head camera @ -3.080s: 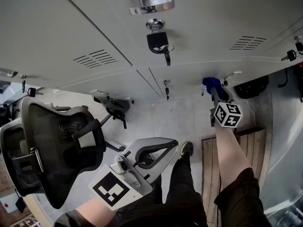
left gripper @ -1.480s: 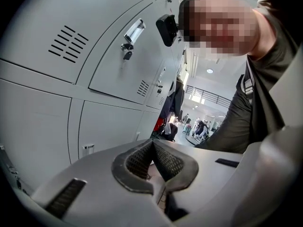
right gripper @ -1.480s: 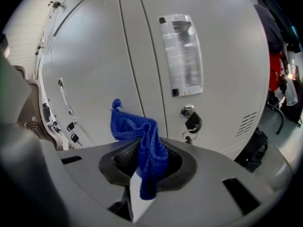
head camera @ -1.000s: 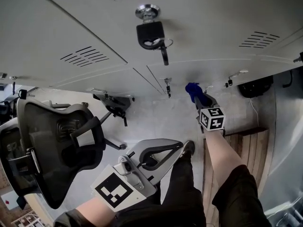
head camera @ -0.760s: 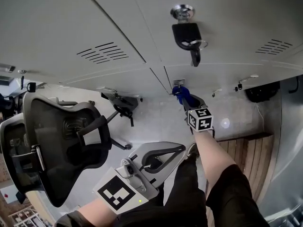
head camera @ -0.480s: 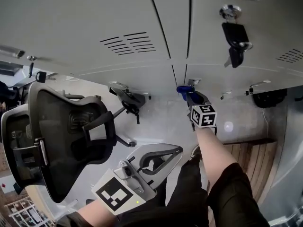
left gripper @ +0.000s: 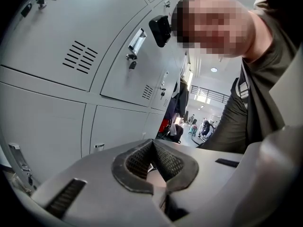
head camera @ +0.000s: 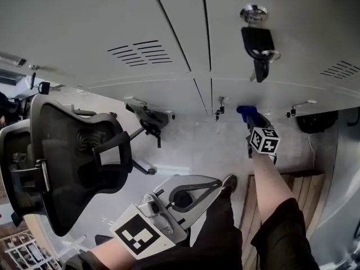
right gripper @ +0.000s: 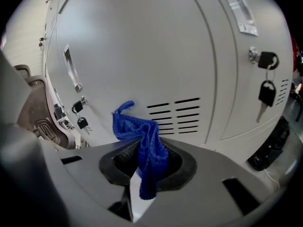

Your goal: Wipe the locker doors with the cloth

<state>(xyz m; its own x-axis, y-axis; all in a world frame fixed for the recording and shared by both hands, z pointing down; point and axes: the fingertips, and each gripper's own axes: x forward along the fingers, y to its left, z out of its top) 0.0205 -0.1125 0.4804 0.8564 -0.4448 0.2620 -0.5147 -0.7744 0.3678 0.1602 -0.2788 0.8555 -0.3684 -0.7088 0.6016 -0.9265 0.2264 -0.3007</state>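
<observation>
At the far left a black mesh-backed office chair (head camera: pixel 73 162) stands on the pale floor, clear of the work. Next to it, the left hand-held gripper (left gripper: pixel 153 157) is held low, close to the person's body and well apart from the lockers. Its ribbed dark pads meet at the tips with nothing between them, so it plays no part for now.

Across the middle run the locker doors (head camera: pixel 112 27): flat, pale grey painted metal, smooth and faintly glossy, split by thin dark seams. Each door carries a block of louvre slots (right gripper: pixel 177 115), and one lock holds a key with a black fob (head camera: pixel 257 38).

To the right, the right hand-held gripper (right gripper: pixel 144 162) is clamped on the blue cloth (right gripper: pixel 142 131), a soft, nubbly, bunched strip. The cloth's long axis follows the gripper's own line, with one end trailing back over the body and a loose tuft sticking out past the jaws toward the door. The door lies straight ahead of that tuft, just left of the slots on a low locker. Whether the cloth is touching the metal cannot be told. This arm is plainly the nearer one, so the next stroke likely means pressing the tuft flat and sweeping across the panel, avoiding the slots and hanging keys. Wooden boards (head camera: pixel 306 190) lie on the floor at the far right.
</observation>
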